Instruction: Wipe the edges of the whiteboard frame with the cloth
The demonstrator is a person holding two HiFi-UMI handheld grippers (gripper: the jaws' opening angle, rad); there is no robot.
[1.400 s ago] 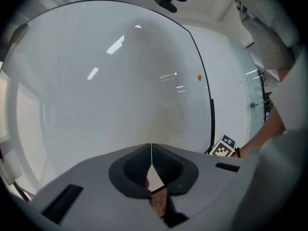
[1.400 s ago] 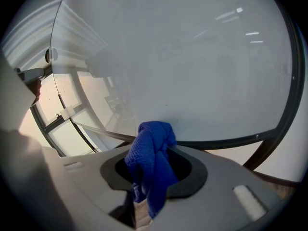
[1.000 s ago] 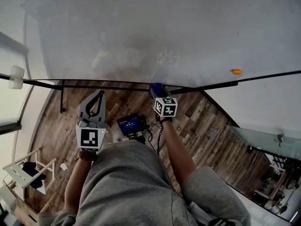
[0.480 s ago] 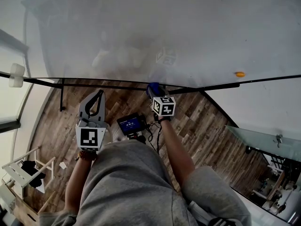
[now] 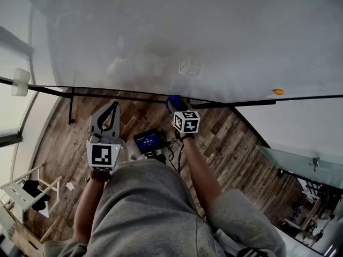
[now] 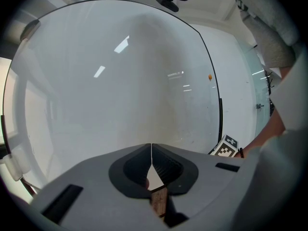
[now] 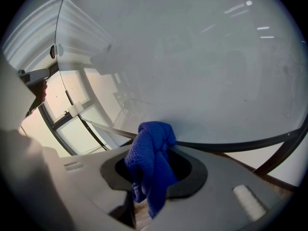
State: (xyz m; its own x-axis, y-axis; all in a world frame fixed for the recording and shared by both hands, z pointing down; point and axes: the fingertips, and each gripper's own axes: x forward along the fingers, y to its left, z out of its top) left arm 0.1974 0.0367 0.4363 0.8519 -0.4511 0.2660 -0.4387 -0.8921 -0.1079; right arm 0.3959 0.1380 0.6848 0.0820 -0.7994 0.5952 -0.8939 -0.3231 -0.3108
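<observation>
The whiteboard [image 5: 187, 36] fills the upper part of the head view, with its thin black frame [image 5: 123, 97] running along the bottom edge. My right gripper [image 5: 176, 106] is shut on a blue cloth [image 5: 174, 101] and presses it against that lower frame edge. In the right gripper view the cloth [image 7: 151, 158] bunches out between the jaws, touching the frame [image 7: 231, 145]. My left gripper [image 5: 110, 110] hangs below the frame over the floor, shut and empty. The left gripper view shows its tips [image 6: 151, 150] meeting in front of the board and the frame's side edge [image 6: 220, 119].
An orange magnet [image 5: 277, 91] sticks to the board at the right. A small screen device [image 5: 149, 141] hangs at the person's waist. A black stand leg [image 5: 70, 107] drops to the wooden floor [image 5: 64, 143]. A white rack [image 5: 24, 194] stands lower left, a glass panel [image 5: 300, 162] right.
The right gripper with the cloth has slid slightly left along the bottom frame, away from the orange magnet. The left gripper has stayed in place.
</observation>
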